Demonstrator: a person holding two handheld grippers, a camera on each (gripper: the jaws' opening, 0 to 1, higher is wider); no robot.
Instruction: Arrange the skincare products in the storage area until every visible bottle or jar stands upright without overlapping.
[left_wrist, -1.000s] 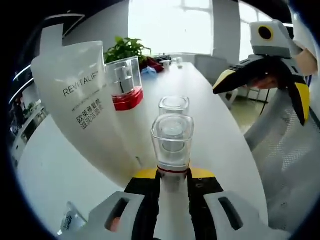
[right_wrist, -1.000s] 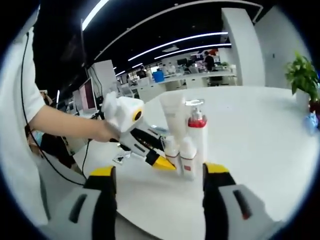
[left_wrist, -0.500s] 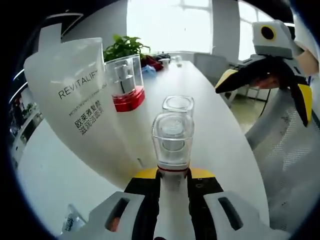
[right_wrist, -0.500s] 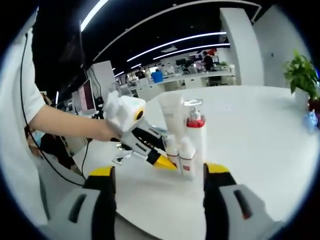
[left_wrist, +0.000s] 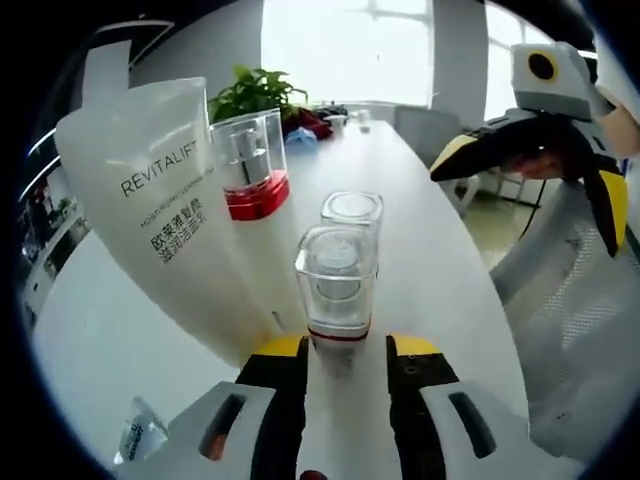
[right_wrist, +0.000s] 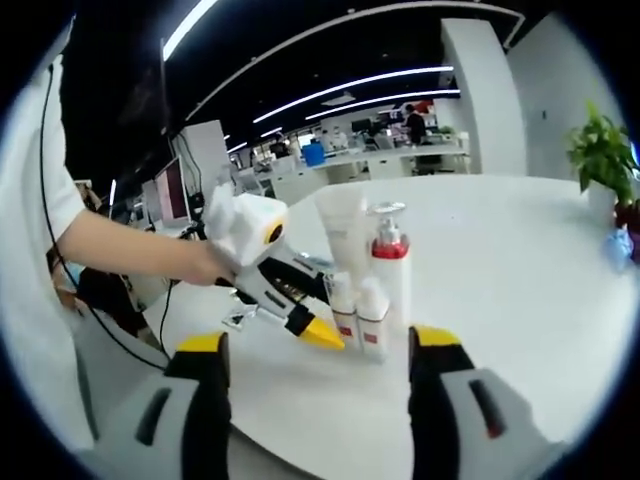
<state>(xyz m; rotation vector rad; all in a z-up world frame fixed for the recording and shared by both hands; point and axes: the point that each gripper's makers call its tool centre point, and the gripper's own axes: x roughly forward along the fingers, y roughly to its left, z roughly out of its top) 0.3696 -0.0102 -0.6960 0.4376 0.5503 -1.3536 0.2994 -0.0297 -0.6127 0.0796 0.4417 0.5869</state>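
Note:
A small white bottle with a clear cap (left_wrist: 338, 285) stands upright on the white table (left_wrist: 440, 280), between the spread jaws of my left gripper (left_wrist: 347, 352), which no longer touch it. A second small bottle (left_wrist: 350, 215) stands just behind. A red-collared pump bottle (left_wrist: 247, 165) and a white REVITALIFT tube (left_wrist: 170, 220) stand upright to the left. In the right gripper view the same group shows: tube (right_wrist: 345, 225), pump bottle (right_wrist: 390, 265), small bottles (right_wrist: 372, 318), with the left gripper (right_wrist: 318, 333) beside them. My right gripper (right_wrist: 320, 340) is open, held short of the group.
A small clear packet (left_wrist: 140, 440) lies near the left gripper's base. A potted plant (left_wrist: 250, 95) and small items sit at the table's far end. A white mesh chair (left_wrist: 565, 320) stands beyond the table edge. A person's arm (right_wrist: 130, 250) holds the left gripper.
The left gripper's jaws have spread apart and let go of the small clear-capped bottle, which stays upright. The right gripper has held still.

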